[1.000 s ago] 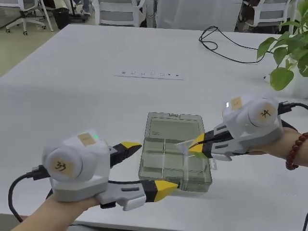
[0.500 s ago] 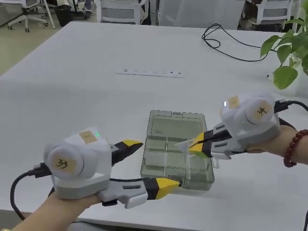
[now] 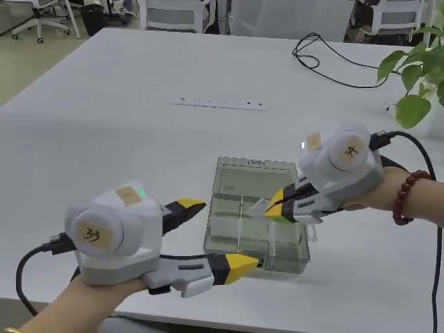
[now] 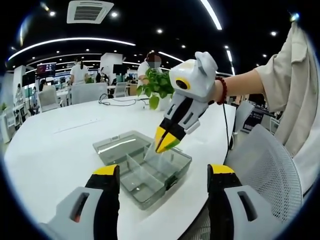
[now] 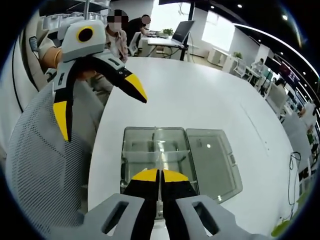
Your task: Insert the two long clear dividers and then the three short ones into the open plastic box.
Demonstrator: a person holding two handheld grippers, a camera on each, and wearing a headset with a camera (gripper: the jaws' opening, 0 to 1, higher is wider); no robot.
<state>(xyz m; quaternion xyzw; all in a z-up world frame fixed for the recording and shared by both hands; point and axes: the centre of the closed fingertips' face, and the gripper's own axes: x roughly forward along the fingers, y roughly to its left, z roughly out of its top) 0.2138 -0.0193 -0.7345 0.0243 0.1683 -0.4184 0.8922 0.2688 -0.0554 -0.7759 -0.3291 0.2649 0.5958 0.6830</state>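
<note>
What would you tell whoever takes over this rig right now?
Left tool: open, empty, by the near corner of the clear rectangular plastic box.
Right tool: shut on a thin clear plastic divider, held over the box's compartments.
Done: the box lies open on the white table; seated dividers already stand inside, count unclear.
Left: seat the held divider, then any that remain.

A black cable (image 3: 299, 53), leafy plant (image 3: 414, 109) and power strip (image 3: 220, 104) sit on the white table (image 3: 104, 104).
</note>
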